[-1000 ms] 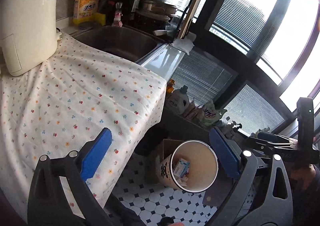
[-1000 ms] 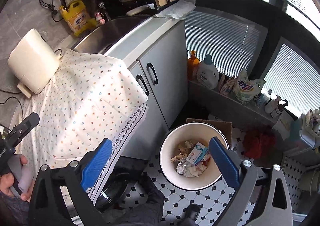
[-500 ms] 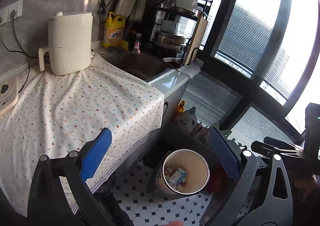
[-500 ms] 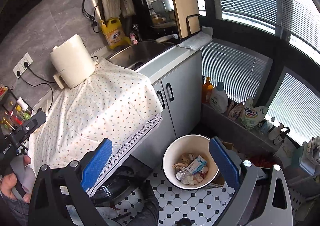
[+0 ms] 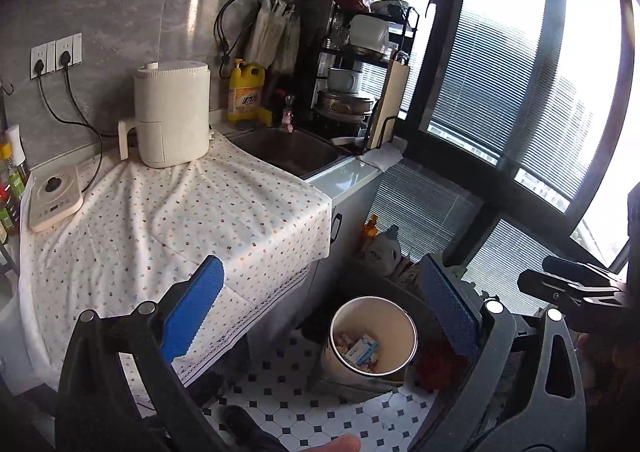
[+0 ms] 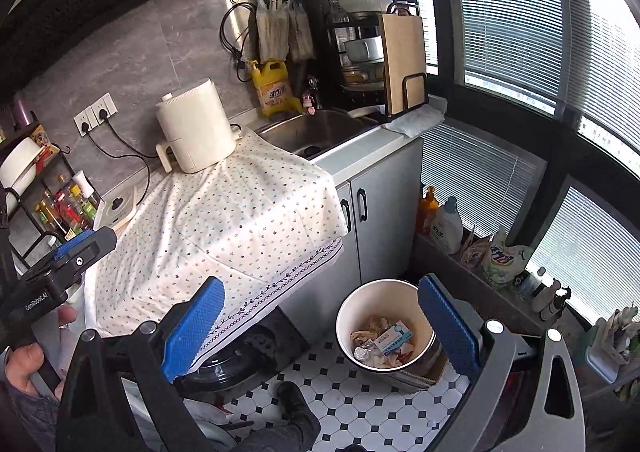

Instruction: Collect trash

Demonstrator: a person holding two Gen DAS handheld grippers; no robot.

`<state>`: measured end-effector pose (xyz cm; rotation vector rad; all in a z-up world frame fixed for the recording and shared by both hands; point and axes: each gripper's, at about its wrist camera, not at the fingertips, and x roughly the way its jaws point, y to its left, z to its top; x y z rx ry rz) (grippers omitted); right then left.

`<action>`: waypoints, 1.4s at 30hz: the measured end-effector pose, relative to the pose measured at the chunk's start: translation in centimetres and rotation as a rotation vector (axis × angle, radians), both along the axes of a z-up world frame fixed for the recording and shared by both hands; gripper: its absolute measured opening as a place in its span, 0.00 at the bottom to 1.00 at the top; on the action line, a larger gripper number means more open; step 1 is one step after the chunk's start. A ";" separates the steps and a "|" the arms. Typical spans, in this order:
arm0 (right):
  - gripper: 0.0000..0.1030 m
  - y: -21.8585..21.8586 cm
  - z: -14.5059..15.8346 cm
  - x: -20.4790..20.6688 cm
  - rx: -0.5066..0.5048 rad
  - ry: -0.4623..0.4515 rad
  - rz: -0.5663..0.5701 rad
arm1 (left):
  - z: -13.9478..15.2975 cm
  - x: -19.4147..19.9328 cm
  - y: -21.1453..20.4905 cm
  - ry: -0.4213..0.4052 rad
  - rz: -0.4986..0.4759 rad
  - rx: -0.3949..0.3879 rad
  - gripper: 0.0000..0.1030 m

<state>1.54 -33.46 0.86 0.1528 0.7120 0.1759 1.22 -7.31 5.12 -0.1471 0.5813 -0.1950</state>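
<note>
Both my grippers, left [image 5: 320,316] and right [image 6: 320,326], hang spread wide and empty; the bin [image 6: 386,326] with trash sits on the floor below, ahead, nearer the right one.

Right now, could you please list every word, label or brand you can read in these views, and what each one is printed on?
"GenRobot.AI": on the black body of the left tongs, seen from the right wrist view.
Yellow detergent jug: label has characters, too blurred to read.
White bottle and green-and-white pouch by the window: print too small.
Blue-and-white box in the bin: text unreadable.
</note>
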 end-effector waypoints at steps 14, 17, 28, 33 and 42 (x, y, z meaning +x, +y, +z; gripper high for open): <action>0.92 0.8 0.3 -3.0 0.038 -0.047 0.006 | 1.2 -3.6 1.5 -0.019 0.080 0.037 0.94; 0.92 1.1 0.3 -2.9 0.041 -0.049 0.011 | 1.4 -4.0 1.9 -0.020 0.093 0.030 0.94; 0.92 2.8 -0.1 -2.9 0.041 -0.056 0.059 | 1.5 -5.4 2.8 -0.026 0.120 0.037 0.94; 0.92 3.4 -0.7 -2.8 0.040 -0.043 0.071 | 1.5 -5.8 2.9 -0.032 0.131 0.038 0.94; 0.92 3.3 -1.1 -2.9 0.047 -0.041 0.063 | 1.2 -6.2 2.8 -0.030 0.136 0.030 0.94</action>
